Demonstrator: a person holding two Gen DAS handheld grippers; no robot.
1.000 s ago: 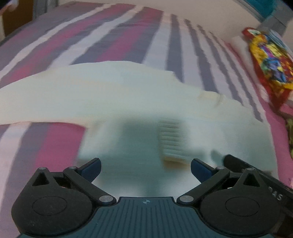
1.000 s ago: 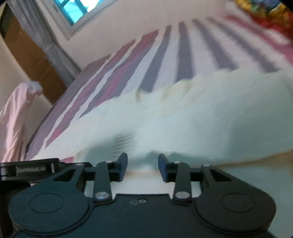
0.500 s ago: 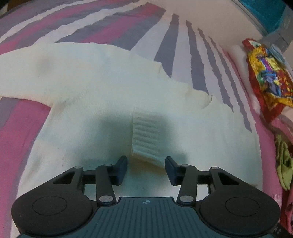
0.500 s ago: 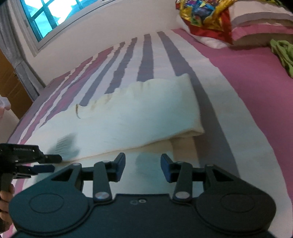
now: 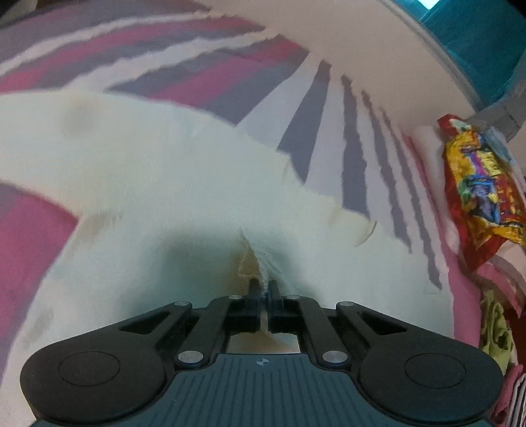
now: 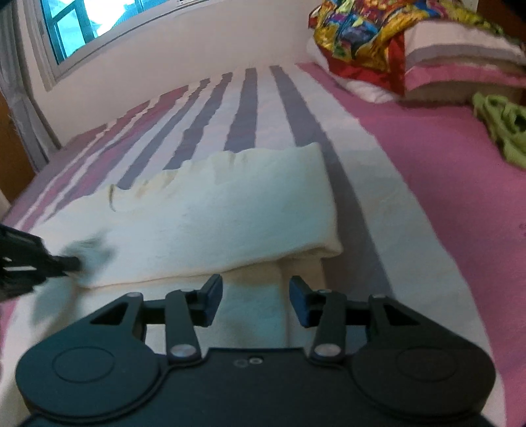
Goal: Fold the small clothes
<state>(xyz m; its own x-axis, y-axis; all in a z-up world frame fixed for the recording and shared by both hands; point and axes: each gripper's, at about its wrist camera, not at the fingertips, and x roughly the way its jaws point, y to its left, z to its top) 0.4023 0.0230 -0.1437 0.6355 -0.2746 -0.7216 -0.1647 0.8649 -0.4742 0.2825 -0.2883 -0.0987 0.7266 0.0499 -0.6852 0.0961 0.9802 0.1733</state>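
A cream knit sweater [image 5: 157, 184] lies on a striped bed, one part folded over its body [image 6: 210, 216]. My left gripper [image 5: 263, 289] is shut on the ribbed cuff of the sweater's sleeve, and the cloth bunches up between its fingers. It also shows in the right wrist view [image 6: 65, 262] at the left edge, blurred. My right gripper [image 6: 256, 295] is open and empty, just above the sweater's near edge below the folded part.
The bed sheet [image 6: 250, 98] has pink, grey and white stripes. A colourful cloth [image 6: 358, 36] and pillows [image 6: 460, 62] lie at the head of the bed. A green garment [image 6: 503, 128] lies at the right. A wall with a window [image 6: 92, 26] runs along the far side.
My left gripper has closed on the sleeve cuff that lay between its open fingers. My right gripper stays open and has barely moved.
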